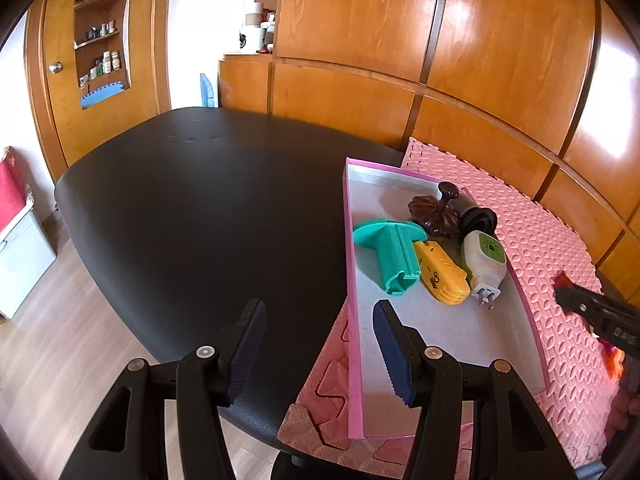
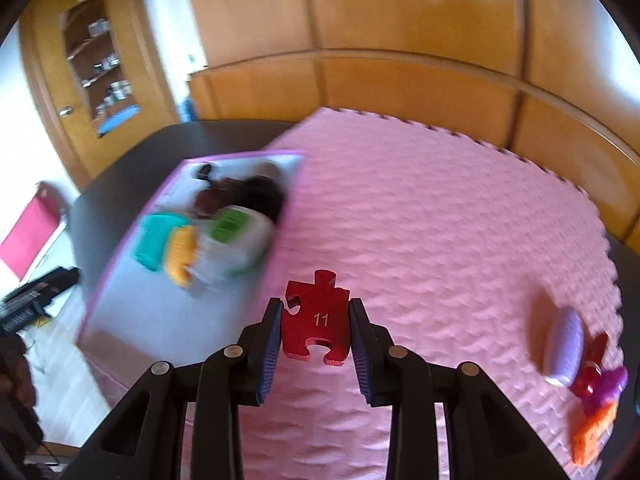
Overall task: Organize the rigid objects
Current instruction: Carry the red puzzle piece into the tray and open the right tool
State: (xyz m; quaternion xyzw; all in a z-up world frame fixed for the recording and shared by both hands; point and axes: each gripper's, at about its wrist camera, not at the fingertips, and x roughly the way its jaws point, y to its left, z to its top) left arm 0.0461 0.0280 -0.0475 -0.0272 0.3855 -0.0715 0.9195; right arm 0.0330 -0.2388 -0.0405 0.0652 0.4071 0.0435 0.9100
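Note:
My right gripper [image 2: 316, 334] is shut on a red puzzle piece [image 2: 314, 322] marked 11, lifted over the pink foam mat [image 2: 420, 220]. A pink-rimmed tray [image 1: 448, 332] lies on the mat's left part and holds a teal plastic part [image 1: 390, 254], a yellow tool [image 1: 442, 280], a white and green plug-in [image 1: 484, 260], a brown ornament [image 1: 434, 216] and a black roller [image 1: 478, 216]. My left gripper [image 1: 320, 350] stands open with nothing between its fingers, over the tray's near left rim. The right gripper [image 1: 576, 300] shows at the right edge of the left wrist view.
A black table [image 1: 200, 200] carries the mat. At the mat's right edge lie a lilac oval piece [image 2: 566, 346], a red piece [image 2: 592, 364], a purple piece [image 2: 606, 390] and an orange block [image 2: 592, 434]. Wooden cabinets [image 1: 400, 60] stand close behind.

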